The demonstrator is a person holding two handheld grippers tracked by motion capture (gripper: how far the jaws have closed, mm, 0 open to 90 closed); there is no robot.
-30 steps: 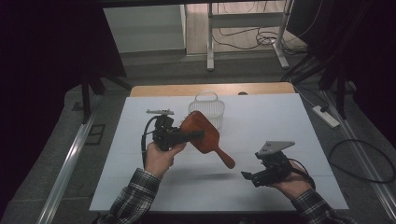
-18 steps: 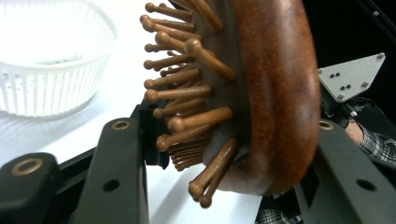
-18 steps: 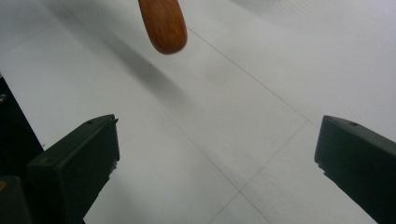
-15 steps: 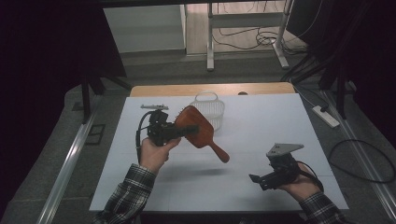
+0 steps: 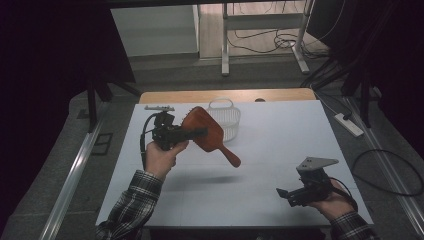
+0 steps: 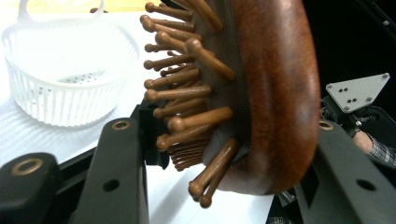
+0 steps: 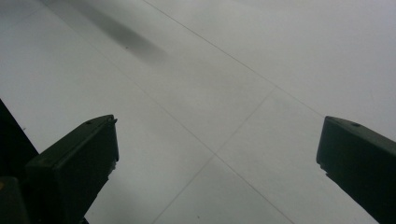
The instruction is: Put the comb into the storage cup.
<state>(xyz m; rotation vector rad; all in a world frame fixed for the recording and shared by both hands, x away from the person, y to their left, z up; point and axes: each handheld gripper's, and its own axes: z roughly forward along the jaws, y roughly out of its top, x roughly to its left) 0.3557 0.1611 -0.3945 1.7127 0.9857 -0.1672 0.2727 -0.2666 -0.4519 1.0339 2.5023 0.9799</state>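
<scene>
While the left tongs (image 5: pixel 192 133) are clamping the brush (image 5: pixel 206 134) by its oval head, the brush is hanging in the air above the far left part of the table (image 5: pixel 280 130), its handle slanting down toward the table's middle. Seen along the left tongs (image 6: pixel 219 154), the wooden back is pressing against one jaw and the round-tipped bristles (image 6: pixel 187 88) are pointing toward the other. The brush's shadow is lying on the table below it, nearer the front edge.

Just behind the brush, a white basket (image 5: pixel 226 119) is sitting near the far edge, its handle standing up; in the left gripper view the basket (image 6: pixel 65 88) is showing slotted walls and a perforated floor.

Near the front right corner, the right tongs (image 5: pixel 284 194) are hovering low over the table, pointing toward the left edge. Their jaws have just been opening and are standing wide apart with nothing but bare table (image 7: pixel 233 93) between them.
</scene>
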